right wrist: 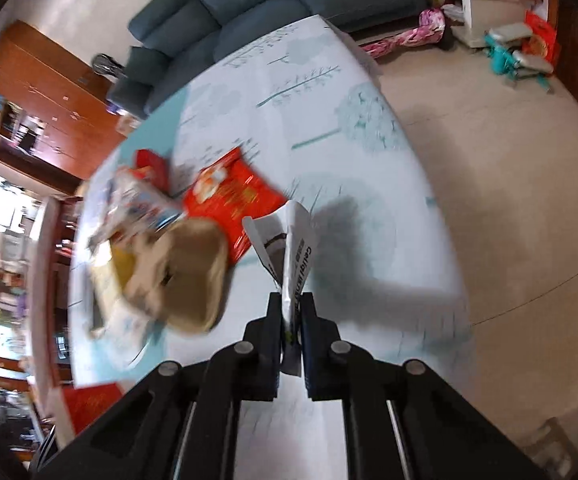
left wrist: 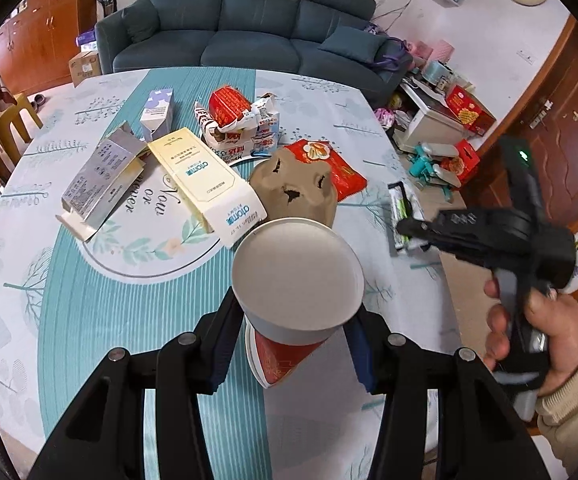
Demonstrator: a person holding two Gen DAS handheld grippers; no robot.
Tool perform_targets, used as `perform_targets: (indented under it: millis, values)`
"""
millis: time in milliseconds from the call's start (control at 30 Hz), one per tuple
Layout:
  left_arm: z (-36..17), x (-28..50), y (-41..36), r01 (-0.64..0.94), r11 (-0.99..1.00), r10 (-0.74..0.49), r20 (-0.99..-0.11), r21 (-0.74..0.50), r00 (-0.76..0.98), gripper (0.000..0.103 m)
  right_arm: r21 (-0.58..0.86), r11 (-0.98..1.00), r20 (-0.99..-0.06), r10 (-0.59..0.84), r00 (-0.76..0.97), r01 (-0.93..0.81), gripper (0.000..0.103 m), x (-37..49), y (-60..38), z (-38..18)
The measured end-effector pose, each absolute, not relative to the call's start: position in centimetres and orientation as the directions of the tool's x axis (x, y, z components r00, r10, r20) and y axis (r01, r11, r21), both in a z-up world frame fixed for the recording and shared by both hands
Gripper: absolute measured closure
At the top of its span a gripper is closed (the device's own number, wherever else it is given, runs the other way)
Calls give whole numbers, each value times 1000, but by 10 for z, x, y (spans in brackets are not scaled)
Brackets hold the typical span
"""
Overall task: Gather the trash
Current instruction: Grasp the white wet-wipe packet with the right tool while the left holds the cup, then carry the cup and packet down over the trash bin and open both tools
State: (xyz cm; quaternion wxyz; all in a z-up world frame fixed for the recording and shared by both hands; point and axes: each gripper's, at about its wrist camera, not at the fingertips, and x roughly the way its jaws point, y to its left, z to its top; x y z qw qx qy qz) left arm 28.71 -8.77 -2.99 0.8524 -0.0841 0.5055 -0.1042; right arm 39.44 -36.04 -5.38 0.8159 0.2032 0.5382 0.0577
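Blur smears the boxes and brown pulp tray point(right wrist: 177, 276) in the right wrist view. The left gripper point(left wrist: 293, 344) clamps a paper cup point(left wrist: 297, 280) above the patterned worktop point(left wrist: 89, 300) — a sofa point(left wrist: 249, 28) behind. The right gripper point(right wrist: 291, 320) is closed on a white wrapper point(right wrist: 293, 248).

The tablecloth point(left wrist: 89, 280) is printed with a teal striped band and pale leaf and tree motifs. A paper cup point(left wrist: 297, 280), white inside and red outside, is seen. The crumpled wrapper point(right wrist: 293, 248) is white with black print, perhaps also some green.
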Motion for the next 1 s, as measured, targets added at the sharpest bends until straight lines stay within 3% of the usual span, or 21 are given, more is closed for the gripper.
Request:
perform_targets:
  millis: [233, 600, 1000]
  values:
    - [-7, 248, -67, 184, 948, -317, -830, -260, 460, 56, 486, 863, -800, 373, 470, 142, 95, 313, -352, -28]
    - [29, 155, -23, 409, 875, -431, -804, -261, 410, 56, 543, 807, -738, 327, 590, 232, 95, 139, -282, -12]
    - [21, 53, 1, 579, 772, -477, -840, -261, 259, 56, 520, 801, -768, 287, 573, 297, 95, 17, -203, -38]
